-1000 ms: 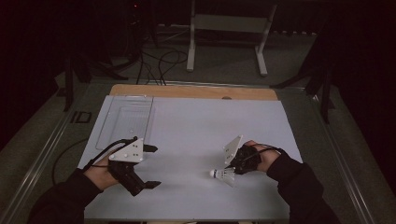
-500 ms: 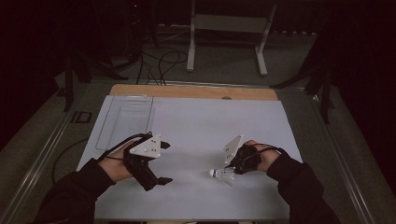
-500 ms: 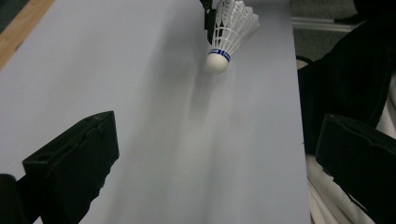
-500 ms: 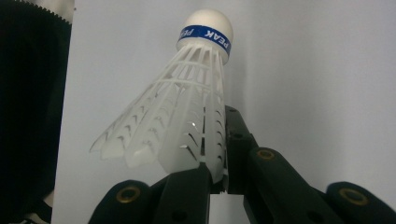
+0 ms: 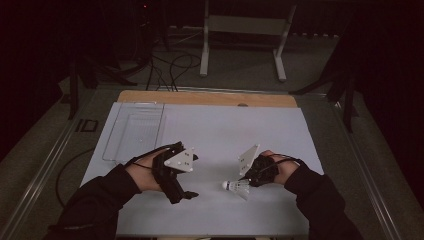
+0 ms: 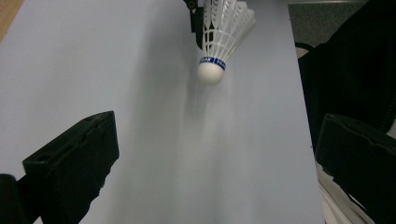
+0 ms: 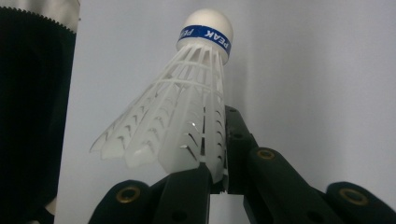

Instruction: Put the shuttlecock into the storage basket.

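White table sheet [image 5: 215,135]: flat work surface for both my grippers. Clear tray [image 5: 135,130]: parked far left, likely drop-off spot. Left gripper [image 5: 185,192]: jaws spread wide, holding nothing, aimed at shuttlecock, probably to receive it. Right gripper [image 7: 217,175]: jaws pinched on skirt edge. Shuttlecock [image 7: 187,112]: raised just off sheet, cork tip presented toward left gripper.

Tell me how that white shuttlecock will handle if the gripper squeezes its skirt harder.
The shuttlecock has a thin, slotted plastic skirt, so it probably flexes or creases. It looks very light, likely needing little force. The right gripper pinches only the skirt's rim, so the rounded cork end may swing.
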Demonstrator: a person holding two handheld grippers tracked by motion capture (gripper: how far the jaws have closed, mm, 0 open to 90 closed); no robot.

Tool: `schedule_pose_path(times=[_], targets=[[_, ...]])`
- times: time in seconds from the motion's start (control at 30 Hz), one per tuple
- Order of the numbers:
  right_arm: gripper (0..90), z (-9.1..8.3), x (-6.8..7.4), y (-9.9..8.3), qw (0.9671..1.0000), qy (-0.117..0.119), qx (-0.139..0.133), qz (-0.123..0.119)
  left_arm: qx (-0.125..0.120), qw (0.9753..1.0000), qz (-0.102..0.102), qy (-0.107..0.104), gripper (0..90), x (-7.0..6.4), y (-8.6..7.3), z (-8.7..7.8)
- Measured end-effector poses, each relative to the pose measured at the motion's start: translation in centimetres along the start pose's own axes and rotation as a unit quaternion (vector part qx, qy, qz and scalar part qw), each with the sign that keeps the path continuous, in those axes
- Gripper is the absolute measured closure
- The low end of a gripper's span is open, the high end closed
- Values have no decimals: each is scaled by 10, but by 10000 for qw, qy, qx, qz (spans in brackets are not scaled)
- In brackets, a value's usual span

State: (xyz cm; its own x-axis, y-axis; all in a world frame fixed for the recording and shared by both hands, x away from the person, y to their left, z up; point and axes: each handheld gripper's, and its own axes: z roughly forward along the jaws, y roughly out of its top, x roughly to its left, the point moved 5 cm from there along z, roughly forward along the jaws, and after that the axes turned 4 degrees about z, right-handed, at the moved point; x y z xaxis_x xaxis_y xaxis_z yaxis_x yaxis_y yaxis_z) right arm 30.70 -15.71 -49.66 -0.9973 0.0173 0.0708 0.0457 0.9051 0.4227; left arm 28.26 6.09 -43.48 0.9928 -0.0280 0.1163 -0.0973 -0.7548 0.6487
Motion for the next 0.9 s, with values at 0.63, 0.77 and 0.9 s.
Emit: schedule_pose_path(times=[0.63,0.77,0.9], targets=[[897,4,2,7,9998,90,-159,52,24,9993,215,-314,11,1,15,40],[897,4,3,9,9998,99,-167,21,2,9990,255,-377,26,1,18,47],[897,4,4,10,9998,104,-188,43,-1,9987,322,-393,51,0,19,53]])
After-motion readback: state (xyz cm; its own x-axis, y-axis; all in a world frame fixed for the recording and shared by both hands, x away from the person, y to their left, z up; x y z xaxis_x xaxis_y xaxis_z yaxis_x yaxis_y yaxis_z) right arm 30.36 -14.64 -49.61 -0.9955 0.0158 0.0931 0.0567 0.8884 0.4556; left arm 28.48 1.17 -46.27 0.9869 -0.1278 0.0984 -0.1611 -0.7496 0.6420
